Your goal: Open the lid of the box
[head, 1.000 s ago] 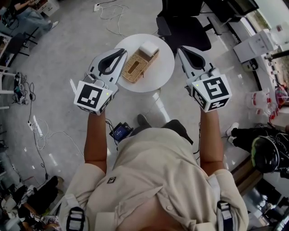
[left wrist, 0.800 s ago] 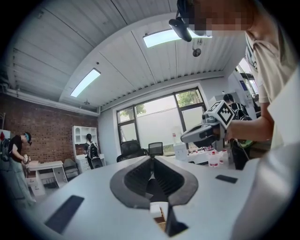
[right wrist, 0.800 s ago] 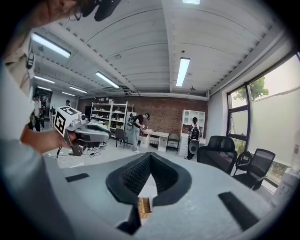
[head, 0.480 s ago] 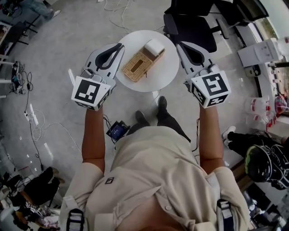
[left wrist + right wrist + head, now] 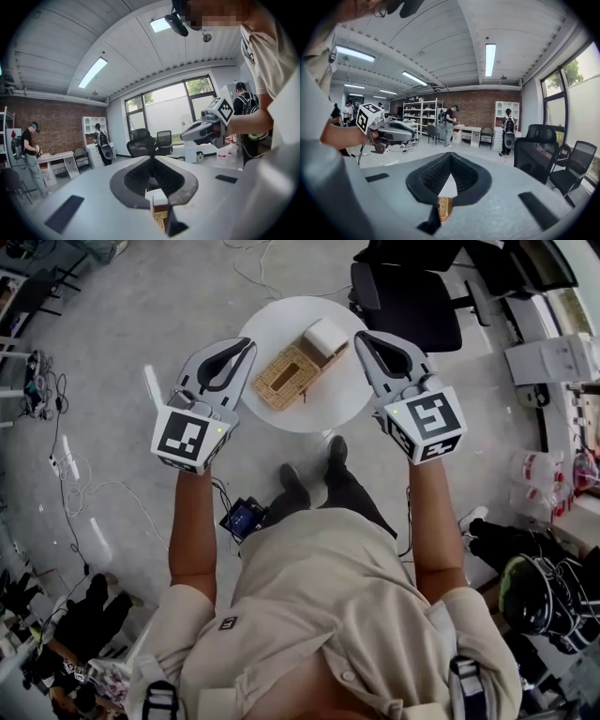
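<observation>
A woven wicker box point(image 5: 284, 378) lies on a small round white table point(image 5: 281, 329), with a white lid part point(image 5: 325, 337) at its far end. My left gripper point(image 5: 249, 341) hovers at the table's left edge, its jaws closed tip to tip on nothing. On the other side my right gripper point(image 5: 359, 337) hangs just right of the white end, also shut and empty. The left gripper view shows the box point(image 5: 160, 219) below the closed left gripper point(image 5: 151, 158). In the right gripper view the box point(image 5: 443, 207) peeks under the right gripper point(image 5: 449, 154).
A black office chair point(image 5: 410, 304) stands behind the table. Cables point(image 5: 66, 474) trail over the floor at left, and a small device point(image 5: 245, 516) lies near the person's feet. White cabinets point(image 5: 553, 357) and bottles stand at the right. Other people work at distant desks.
Both grippers have drawn in toward the table. The right one shifted left, closer to the box's white end. The table has slid nearer in view.
</observation>
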A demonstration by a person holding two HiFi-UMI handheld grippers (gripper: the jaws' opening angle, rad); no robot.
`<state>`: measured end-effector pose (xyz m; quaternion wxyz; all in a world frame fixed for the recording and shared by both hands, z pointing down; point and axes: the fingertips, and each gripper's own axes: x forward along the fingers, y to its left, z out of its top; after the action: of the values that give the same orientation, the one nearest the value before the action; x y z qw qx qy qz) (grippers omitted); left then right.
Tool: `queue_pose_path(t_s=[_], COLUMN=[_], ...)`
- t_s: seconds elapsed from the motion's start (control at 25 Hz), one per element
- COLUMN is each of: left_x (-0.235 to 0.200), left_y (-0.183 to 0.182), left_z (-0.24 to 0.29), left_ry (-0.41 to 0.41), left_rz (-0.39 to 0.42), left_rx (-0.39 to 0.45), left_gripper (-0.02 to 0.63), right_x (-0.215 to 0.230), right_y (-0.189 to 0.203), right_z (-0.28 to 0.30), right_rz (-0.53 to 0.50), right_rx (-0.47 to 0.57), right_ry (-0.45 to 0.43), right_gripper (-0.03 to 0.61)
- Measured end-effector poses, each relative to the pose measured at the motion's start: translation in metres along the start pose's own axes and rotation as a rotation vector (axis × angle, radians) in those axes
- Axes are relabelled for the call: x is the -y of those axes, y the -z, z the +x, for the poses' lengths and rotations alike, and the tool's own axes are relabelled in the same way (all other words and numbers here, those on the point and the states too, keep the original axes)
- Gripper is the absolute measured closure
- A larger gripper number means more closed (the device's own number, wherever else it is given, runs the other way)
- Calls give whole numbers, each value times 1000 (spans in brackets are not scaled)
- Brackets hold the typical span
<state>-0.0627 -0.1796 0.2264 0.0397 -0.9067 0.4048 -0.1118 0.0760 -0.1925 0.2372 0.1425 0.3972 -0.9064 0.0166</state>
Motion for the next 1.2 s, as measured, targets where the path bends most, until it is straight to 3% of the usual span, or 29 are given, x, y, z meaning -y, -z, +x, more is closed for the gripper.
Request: queue_pose_path(t_s=[0.52,0.64,0.8,1.2], left_x=[-7,-8,-9,7], left_y=[79,98,119,180], left_z=[22,22,30,51], left_ry=[0,7,-6,-1], left_rz=[-20,-31,-19,-38], left_rx=[-78,-133,-98,-171], left_gripper=[589,589,589,589], right_x=[2,0,-1,0], right_y=[69,83,106,168], right_z=[48,59,72,92], right_rz=[39,47,62,111], right_rx=[-79,-93,-120,-176], right_ry=[-48,-57,-68,-101], right_gripper=[586,586,586,586])
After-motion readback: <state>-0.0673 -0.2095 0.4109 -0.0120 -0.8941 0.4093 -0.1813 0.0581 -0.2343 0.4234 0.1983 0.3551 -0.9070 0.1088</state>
